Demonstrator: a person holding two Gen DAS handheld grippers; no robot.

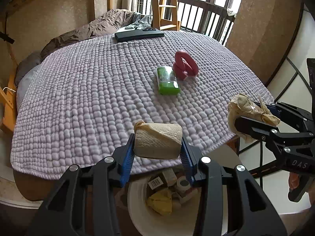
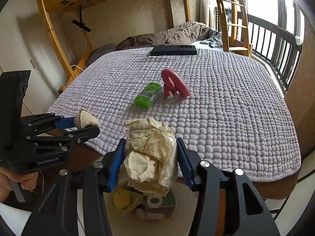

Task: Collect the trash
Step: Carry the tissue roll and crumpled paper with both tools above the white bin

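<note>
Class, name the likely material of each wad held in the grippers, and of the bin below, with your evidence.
Left wad: paper towel, matte beige; embossed dimples show. Right wad: likewise paper towel, crumpled, cream, same embossing. Bin: probably plastic; smooth white wall, slight sheen.

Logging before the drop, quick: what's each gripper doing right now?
Left gripper: closed on a rolled paper towel wad, above the trash bin.
Right gripper: closed on a crumpled paper towel, also above the bin.

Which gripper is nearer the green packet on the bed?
Hard to separate. Left gripper and right gripper both hang beyond the bed's edge, over the bin, short of the green packet.
</note>
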